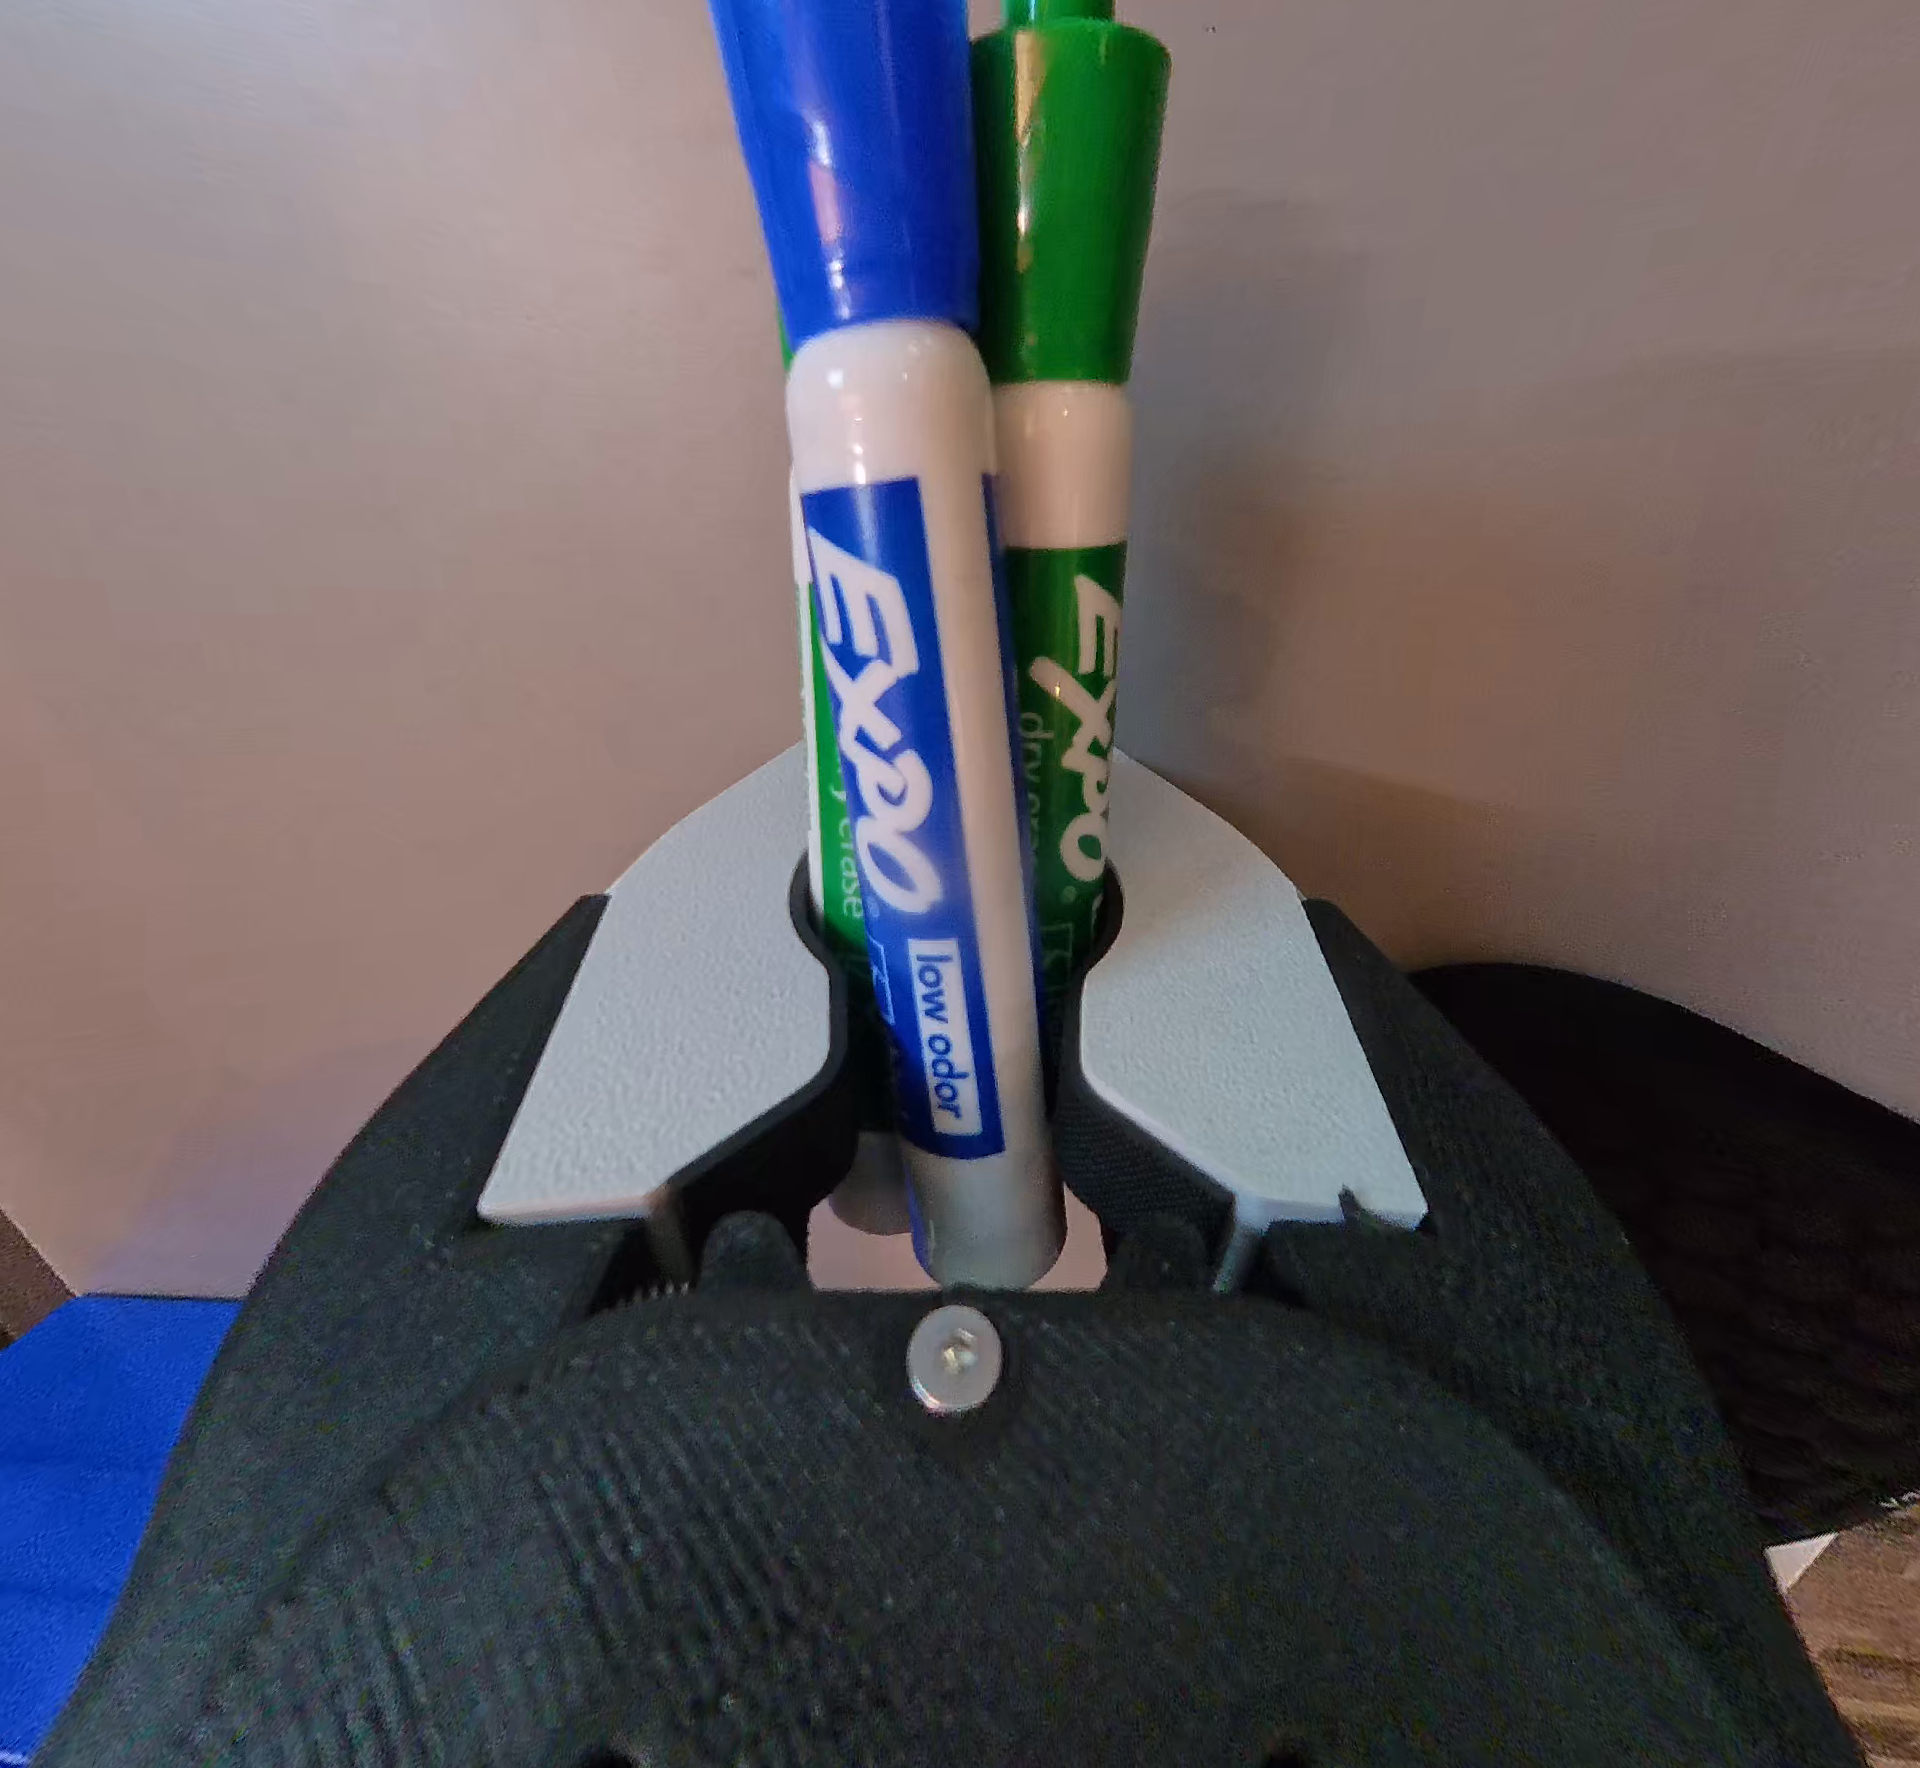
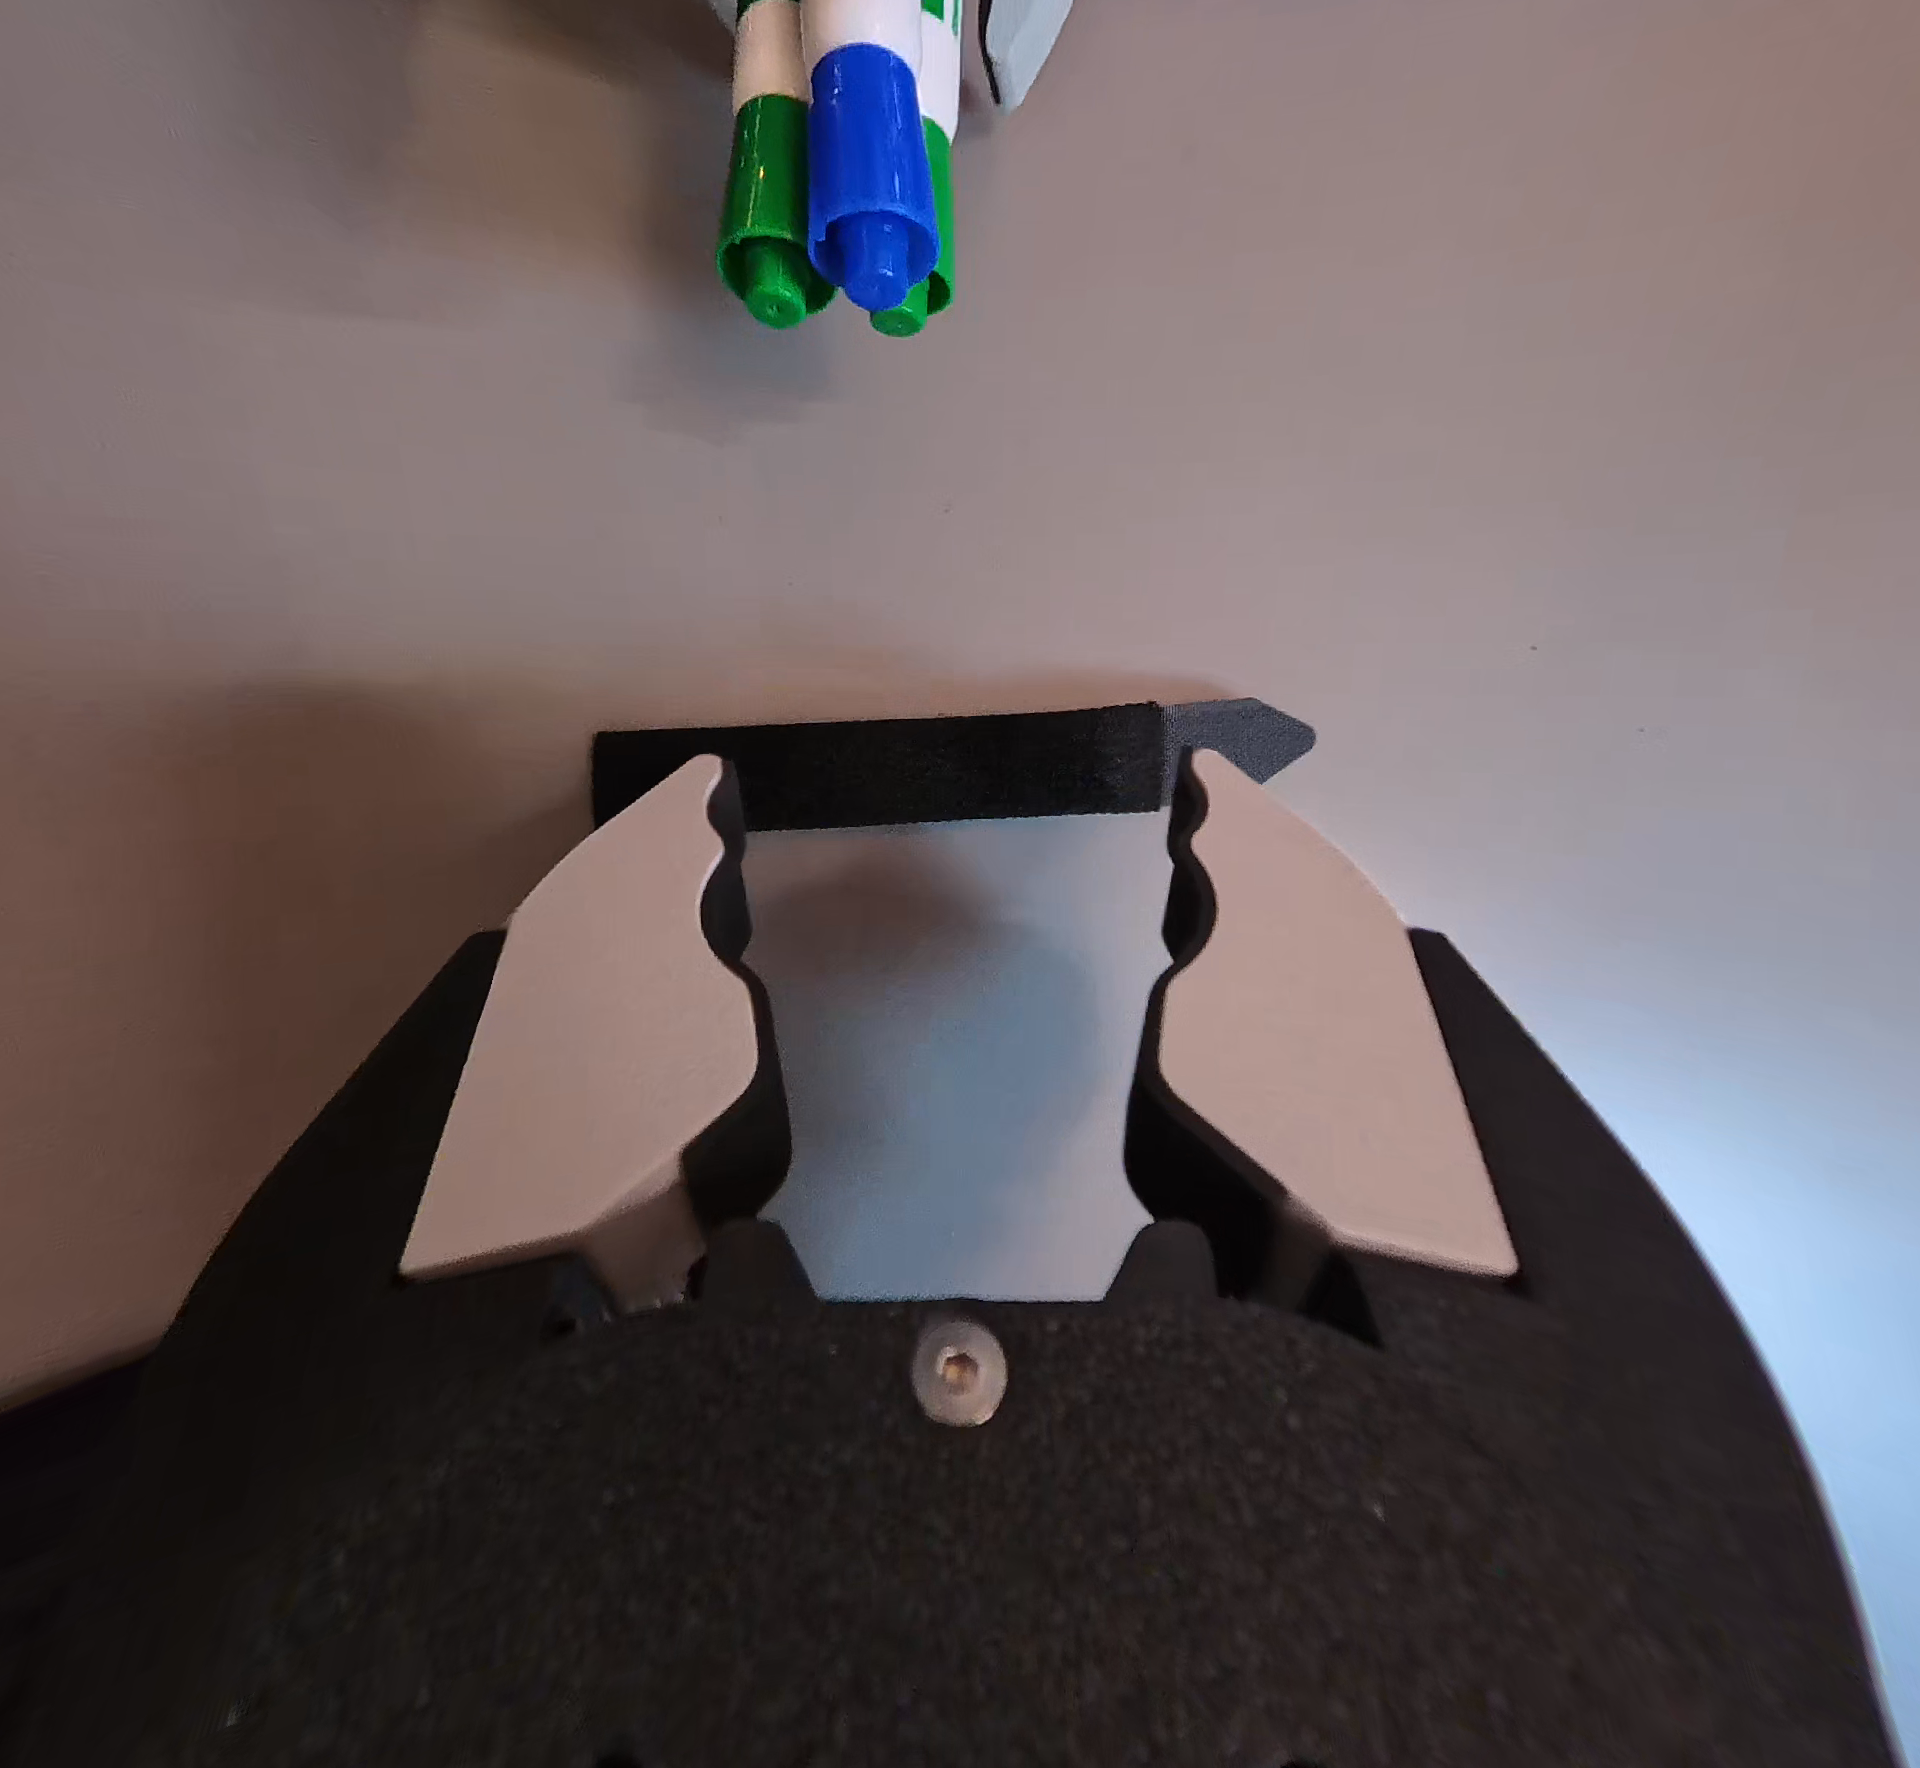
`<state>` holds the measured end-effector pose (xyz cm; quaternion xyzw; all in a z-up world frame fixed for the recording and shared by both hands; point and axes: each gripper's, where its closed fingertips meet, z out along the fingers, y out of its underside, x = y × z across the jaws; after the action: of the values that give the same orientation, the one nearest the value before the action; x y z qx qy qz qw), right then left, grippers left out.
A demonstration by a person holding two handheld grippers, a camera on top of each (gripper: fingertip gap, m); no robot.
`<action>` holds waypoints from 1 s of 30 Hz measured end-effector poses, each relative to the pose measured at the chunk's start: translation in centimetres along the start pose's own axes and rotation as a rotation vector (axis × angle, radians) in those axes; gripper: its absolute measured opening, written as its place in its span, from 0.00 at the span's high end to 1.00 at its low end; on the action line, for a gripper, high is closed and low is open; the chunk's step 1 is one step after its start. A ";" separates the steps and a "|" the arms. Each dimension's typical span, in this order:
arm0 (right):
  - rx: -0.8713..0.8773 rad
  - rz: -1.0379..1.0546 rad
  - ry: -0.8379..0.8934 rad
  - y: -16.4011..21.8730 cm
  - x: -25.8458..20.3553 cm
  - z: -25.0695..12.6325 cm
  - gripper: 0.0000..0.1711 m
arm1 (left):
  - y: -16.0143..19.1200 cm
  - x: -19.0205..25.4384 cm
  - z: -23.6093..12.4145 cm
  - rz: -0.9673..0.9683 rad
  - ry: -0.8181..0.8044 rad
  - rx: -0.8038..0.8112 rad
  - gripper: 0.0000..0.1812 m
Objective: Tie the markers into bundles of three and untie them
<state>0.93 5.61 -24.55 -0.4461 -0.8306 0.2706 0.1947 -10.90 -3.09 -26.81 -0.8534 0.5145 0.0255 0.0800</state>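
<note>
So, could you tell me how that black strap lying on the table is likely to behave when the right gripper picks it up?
The black strap looks thin, flat and fabric-like, so it would probably droop either side of the grip. Lying flush on the table, it may be awkward to get under. The open right gripper straddles it, fingertips near each end, so closing might buckle it.

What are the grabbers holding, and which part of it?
The left gripper squeezes three dry-erase markers, one blue-capped and two green-capped, around their lower barrels. The right gripper is open, holding nothing; a black fabric strap lies at its fingers.
</note>
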 end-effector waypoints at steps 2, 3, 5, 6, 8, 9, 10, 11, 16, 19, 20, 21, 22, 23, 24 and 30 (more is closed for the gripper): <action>-0.015 -0.018 -0.016 0.1 0.0 0.3 0.52 | 0.0 -0.1 -0.1 -0.004 -0.002 0.000 0.76; -0.017 -0.019 -0.033 0.1 -0.2 0.6 0.52 | 0.0 -0.2 -0.2 -0.006 -0.004 0.001 0.76; -0.033 -0.021 -0.049 0.4 -0.4 1.2 0.52 | 0.2 -0.2 -0.3 -0.011 -0.004 -0.001 0.76; -0.045 -0.024 -0.049 0.7 -0.4 1.5 0.51 | 0.3 -0.2 -0.3 -0.013 -0.004 -0.004 0.76; -0.048 -0.002 -0.060 0.8 -0.5 2.1 0.51 | 0.5 -0.1 -0.2 -0.015 -0.002 -0.012 0.76; -0.051 0.026 -0.071 0.9 -0.5 2.3 0.51 | 0.6 0.0 -0.2 -0.017 0.000 -0.014 0.76; -0.052 0.042 -0.074 0.9 -0.4 2.3 0.51 | 0.6 0.0 -0.2 -0.018 0.002 -0.015 0.76; -0.051 0.040 -0.074 0.9 -0.4 2.3 0.51 | 0.6 0.2 -0.2 -0.018 0.006 -0.014 0.76; -0.037 0.084 -0.050 0.7 0.0 2.3 0.61 | 0.3 0.3 -0.5 -0.012 0.009 -0.019 0.76; -0.012 0.097 -0.039 0.6 -0.1 2.2 0.68 | 0.1 0.2 -0.4 -0.013 0.010 -0.021 0.76; 0.003 0.101 -0.032 0.6 -0.1 2.2 0.71 | 0.0 0.3 -0.4 -0.013 0.012 -0.023 0.76; 0.021 0.098 -0.020 0.5 -0.1 2.2 0.75 | 0.0 0.3 -0.4 -0.014 0.015 -0.025 0.76; 0.039 0.092 -0.002 0.5 -0.1 2.1 0.79 | -0.1 0.4 -0.3 -0.014 0.019 -0.027 0.76; 0.054 0.089 0.021 0.5 0.0 2.0 0.82 | -0.1 0.4 -0.2 -0.014 0.025 -0.030 0.76; 0.069 0.086 0.035 0.5 0.0 1.9 0.83 | -0.1 0.5 -0.2 -0.014 0.032 -0.033 0.76; 0.156 0.073 0.102 0.0 -0.5 1.2 0.87 | -0.5 0.7 0.2 -0.008 0.059 -0.050 0.76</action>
<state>0.47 4.87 -25.55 -0.4729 -0.7791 0.3182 0.2609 -10.10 -3.39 -26.99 -0.8574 0.5126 0.0130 0.0436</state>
